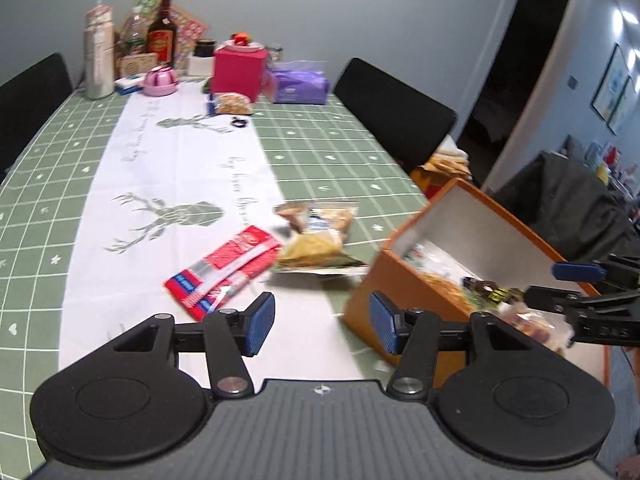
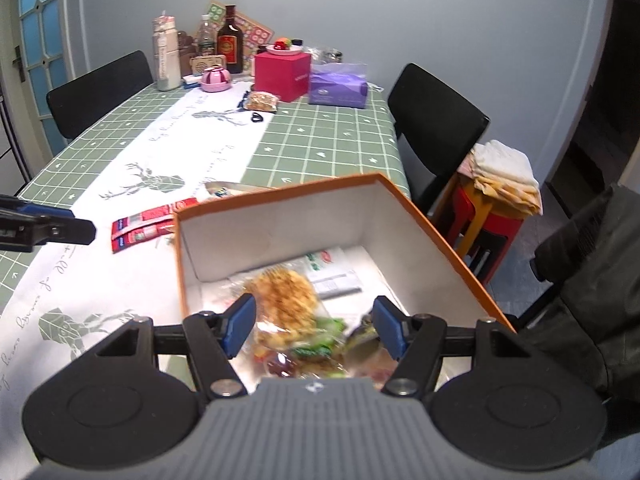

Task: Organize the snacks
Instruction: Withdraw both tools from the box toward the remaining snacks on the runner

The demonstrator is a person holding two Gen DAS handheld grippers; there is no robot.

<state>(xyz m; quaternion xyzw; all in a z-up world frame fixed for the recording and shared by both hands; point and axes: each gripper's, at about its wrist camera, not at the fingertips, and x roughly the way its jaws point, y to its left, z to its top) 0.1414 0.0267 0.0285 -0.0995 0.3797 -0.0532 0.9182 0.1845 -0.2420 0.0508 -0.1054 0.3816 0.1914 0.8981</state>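
Observation:
An orange box (image 2: 424, 216) with a white inside stands at the table's right edge and holds several snack packets (image 2: 284, 300); it also shows in the left wrist view (image 1: 368, 292). My right gripper (image 2: 312, 330) is open and empty just above the snacks in the box. My left gripper (image 1: 322, 322) is open and empty over the white runner, left of the box. On the runner lie a red packet (image 1: 228, 272) and a small pile of clear snack bags (image 1: 316, 236). The red packet also shows in the right wrist view (image 2: 148, 226).
The far end of the table holds bottles (image 2: 230, 40), a red cube box (image 2: 282, 74), a purple tissue pack (image 2: 338, 88), a pink pot (image 2: 216, 78) and a snack bag (image 2: 262, 100). Black chairs (image 2: 432, 128) flank the table. A stool with folded cloths (image 2: 500, 184) stands right.

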